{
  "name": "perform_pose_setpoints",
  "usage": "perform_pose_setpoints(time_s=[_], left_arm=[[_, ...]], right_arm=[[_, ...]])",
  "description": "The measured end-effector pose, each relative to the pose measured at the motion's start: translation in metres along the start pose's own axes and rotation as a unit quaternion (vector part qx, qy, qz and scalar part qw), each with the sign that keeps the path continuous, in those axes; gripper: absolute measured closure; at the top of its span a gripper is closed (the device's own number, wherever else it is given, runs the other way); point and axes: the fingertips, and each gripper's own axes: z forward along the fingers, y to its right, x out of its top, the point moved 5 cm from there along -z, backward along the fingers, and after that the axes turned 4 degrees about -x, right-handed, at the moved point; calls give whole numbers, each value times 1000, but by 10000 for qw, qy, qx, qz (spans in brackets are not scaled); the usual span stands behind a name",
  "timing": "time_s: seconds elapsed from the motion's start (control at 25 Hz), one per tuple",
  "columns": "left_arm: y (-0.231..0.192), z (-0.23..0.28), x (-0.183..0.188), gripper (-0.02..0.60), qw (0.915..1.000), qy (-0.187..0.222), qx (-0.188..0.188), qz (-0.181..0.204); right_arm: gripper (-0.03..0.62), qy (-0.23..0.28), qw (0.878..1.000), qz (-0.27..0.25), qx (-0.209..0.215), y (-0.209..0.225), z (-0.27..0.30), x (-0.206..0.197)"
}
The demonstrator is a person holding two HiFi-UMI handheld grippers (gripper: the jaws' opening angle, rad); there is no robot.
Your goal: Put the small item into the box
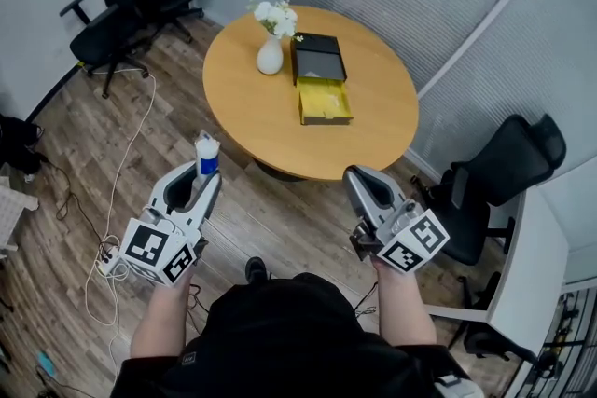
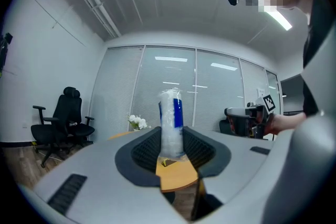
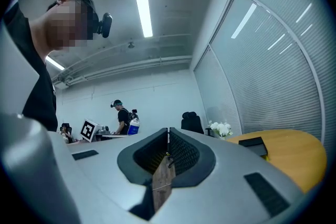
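Currently my left gripper (image 1: 201,180) clamps the small blue bottle (image 1: 207,154) near its base, right gripper (image 1: 358,182) closed empty; it could tip out before the box (image 1: 325,103).

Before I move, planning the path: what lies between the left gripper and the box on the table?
Only floor and bare tabletop, as the head view shows.

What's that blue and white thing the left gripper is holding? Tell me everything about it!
It is a small tube-shaped item, part blue and part white, in what looks like crinkly clear plastic that bunches at the top. It stands upright, pinched low down between the left gripper's jaws. It is up in the air, short of the round table.
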Motion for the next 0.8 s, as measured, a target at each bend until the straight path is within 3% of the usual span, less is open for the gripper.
perform_pose_setpoints(time_s=[0.52,0.8], left_arm=[[-31,13,-3,446,9999,-8,-2,-152],[-44,43,-7,446,9998,-121,102,-126]], right_arm=[[556,-56,9999,89,14,15,32,1],[556,-9,9998,211,14,51,44,-4]])
